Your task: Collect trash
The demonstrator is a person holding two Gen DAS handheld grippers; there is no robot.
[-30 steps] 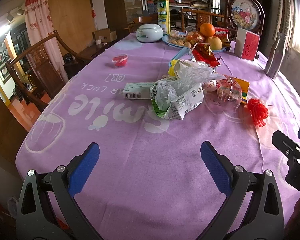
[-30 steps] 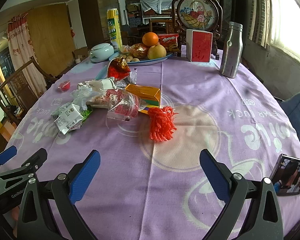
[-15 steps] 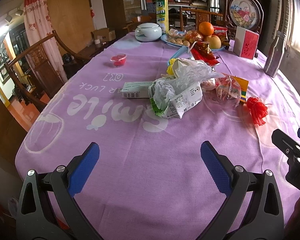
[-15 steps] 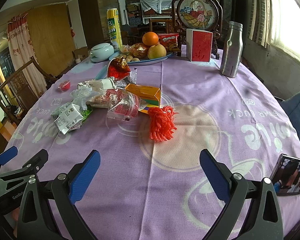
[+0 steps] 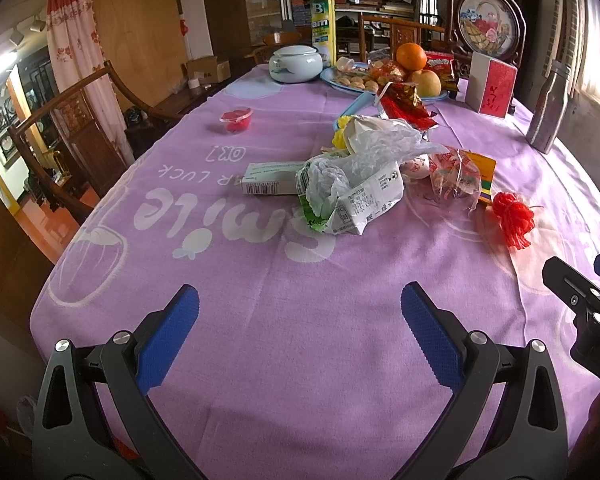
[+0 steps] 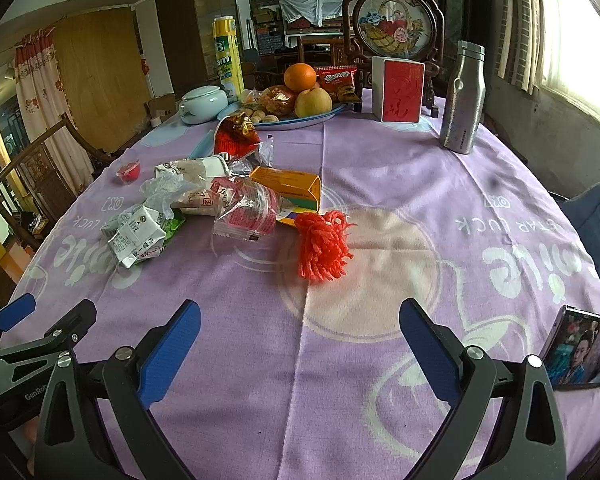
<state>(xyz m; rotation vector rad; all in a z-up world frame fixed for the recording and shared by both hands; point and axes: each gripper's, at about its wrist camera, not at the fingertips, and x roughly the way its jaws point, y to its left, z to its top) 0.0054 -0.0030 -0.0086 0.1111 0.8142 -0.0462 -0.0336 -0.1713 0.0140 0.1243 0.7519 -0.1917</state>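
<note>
- left gripper (image 5: 299, 316) and right gripper (image 6: 299, 320) both spread wide, holding nothing, low over the near edge of the purple tablecloth (image 6: 380, 380).
- red net (image 6: 323, 245) straight ahead of the right gripper, nearest piece, likely first pick.
- crumpled carton (image 5: 358, 204) ahead of the left gripper, long axis running left-right.
- wrapper pile (image 6: 244, 208) behind, mid-table.

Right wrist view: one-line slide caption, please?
Open right gripper hovers over the purple tablecloth, facing the red mesh net and wrapper pile.
</note>
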